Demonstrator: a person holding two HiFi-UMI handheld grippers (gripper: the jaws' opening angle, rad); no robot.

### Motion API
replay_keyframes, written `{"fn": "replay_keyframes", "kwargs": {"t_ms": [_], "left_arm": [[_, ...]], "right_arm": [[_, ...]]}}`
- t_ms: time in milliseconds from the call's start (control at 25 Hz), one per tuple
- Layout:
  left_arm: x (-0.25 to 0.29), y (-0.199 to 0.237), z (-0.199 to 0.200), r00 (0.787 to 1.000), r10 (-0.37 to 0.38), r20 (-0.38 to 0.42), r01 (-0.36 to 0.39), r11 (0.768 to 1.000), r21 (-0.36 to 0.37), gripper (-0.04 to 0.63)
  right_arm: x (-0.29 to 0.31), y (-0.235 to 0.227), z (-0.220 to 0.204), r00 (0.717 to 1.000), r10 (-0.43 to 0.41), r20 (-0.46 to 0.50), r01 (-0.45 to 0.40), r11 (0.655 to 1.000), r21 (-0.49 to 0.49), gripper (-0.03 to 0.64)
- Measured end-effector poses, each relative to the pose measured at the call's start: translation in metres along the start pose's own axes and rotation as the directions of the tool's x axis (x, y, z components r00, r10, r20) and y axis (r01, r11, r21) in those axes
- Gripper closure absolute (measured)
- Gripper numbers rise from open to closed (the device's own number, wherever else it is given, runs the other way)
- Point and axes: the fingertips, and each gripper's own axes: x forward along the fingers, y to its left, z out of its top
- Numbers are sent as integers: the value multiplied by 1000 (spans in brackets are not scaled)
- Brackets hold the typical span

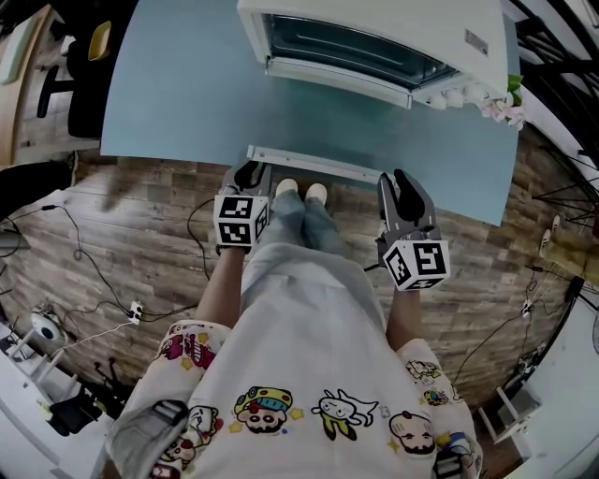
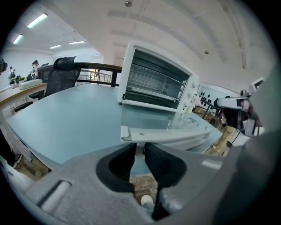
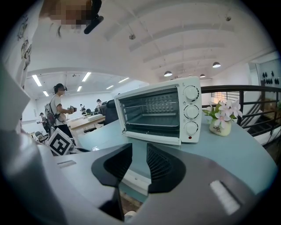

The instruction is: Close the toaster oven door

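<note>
Left of middle, the left gripper, jaws a little apart and empty, sits close by the front edge of the toaster oven door, which lies open and flat in the middle, and the right gripper, also slightly open and empty, is beside it, so I think lifting the door comes next.

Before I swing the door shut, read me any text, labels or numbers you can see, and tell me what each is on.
No text can be read in any view.
On top of the toaster oven, a small grey label: too small to read.
Round the oven's knobs: markings too small to read.
On the flower pot beside the oven: dark print, blurred.
The square markers on the cubes: black-and-white patterns, no words.
</note>
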Motion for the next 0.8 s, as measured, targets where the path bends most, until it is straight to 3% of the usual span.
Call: {"fn": "replay_keyframes", "kwargs": {"t_ms": [800], "left_arm": [[-34,-15,55,998,9,58,-11,999,30,526]], "right_arm": [[-7,18,14,997,61,38,-59,997,-51,517]]}}
